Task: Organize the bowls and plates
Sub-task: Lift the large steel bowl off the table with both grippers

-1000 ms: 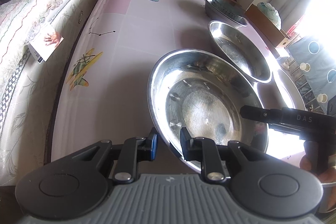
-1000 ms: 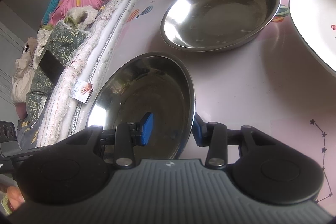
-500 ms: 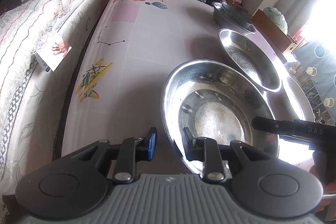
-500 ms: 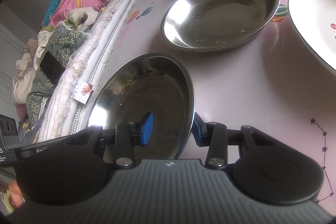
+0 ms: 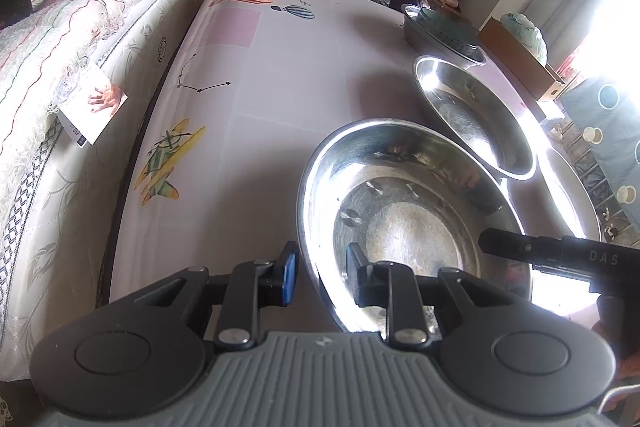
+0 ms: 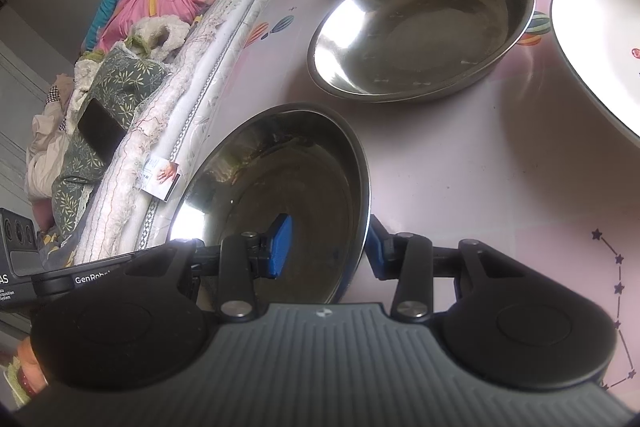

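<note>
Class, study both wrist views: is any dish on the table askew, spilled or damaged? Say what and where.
Only the near steel bowl looks askew: it tilts, its rim straddled on opposite sides by the left gripper and right gripper. The second steel bowl and white plate sit flat on the table. No spills or damage show.

Left gripper [image 5: 318, 273] at lower centre, fingers astride near rim of steel basin [image 5: 404, 227]; second steel basin [image 5: 474, 117] upper right; balloon-print tablecloth [image 5: 256, 99] beneath.
</note>
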### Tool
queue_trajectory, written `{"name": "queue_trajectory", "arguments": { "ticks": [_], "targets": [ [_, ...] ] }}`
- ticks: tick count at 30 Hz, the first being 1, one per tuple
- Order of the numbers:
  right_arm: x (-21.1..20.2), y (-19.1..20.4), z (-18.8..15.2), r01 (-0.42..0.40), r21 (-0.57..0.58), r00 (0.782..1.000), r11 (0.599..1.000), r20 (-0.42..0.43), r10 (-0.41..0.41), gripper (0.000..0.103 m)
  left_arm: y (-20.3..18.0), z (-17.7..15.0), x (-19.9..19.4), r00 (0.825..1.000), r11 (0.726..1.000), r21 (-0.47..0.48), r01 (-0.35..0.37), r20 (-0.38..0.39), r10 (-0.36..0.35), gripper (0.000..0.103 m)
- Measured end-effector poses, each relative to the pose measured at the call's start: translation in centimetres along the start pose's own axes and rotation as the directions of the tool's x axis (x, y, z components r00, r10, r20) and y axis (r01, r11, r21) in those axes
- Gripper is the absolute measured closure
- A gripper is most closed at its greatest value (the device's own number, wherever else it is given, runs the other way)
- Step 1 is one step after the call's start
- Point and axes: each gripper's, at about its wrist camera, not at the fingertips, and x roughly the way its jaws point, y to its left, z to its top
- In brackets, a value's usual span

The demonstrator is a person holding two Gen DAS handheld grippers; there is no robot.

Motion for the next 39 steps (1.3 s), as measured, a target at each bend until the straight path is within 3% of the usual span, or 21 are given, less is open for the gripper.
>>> {"name": "queue_trajectory", "arguments": {
  "ticks": [10,15,20,27,39],
  "targets": [
    [-0.4,-0.8,0.4,0.007,-0.006,1.000,1.000,0.012,-0.007,0.069,-0.8,-0.3,0.1,0.999,0.999,0.007,0.040,-0.015,-0.040,0.076],
    [-0.8,-0.8,0.4,0.040,-0.044,0.999,0.998,0.035,-0.038,0.069,-1.9,-0.1,0.3,0.998,0.995,0.086,-0.059,0.025,0.057,0.077],
    [-0.7,-0.6,0.0,0.081,-0.081,0.996,0.993,0.042,-0.077,0.073,-3.0,0.1,1.0,0.988,0.970,0.186,-0.155,0.047,0.149,0.079],
    [-0.5,-0.5,-0.5,0.101,-0.105,0.994,0.989,0.056,-0.095,0.089,-3.8,0.2,1.6,0.984,0.958,0.222,-0.179,0.055,0.171,0.083],
    [-0.3,-0.4,-0.6,0.098,-0.109,0.994,0.989,0.063,-0.092,0.090,-4.0,0.3,1.5,0.982,0.957,0.222,-0.187,0.045,0.182,0.084]
  ]
}}
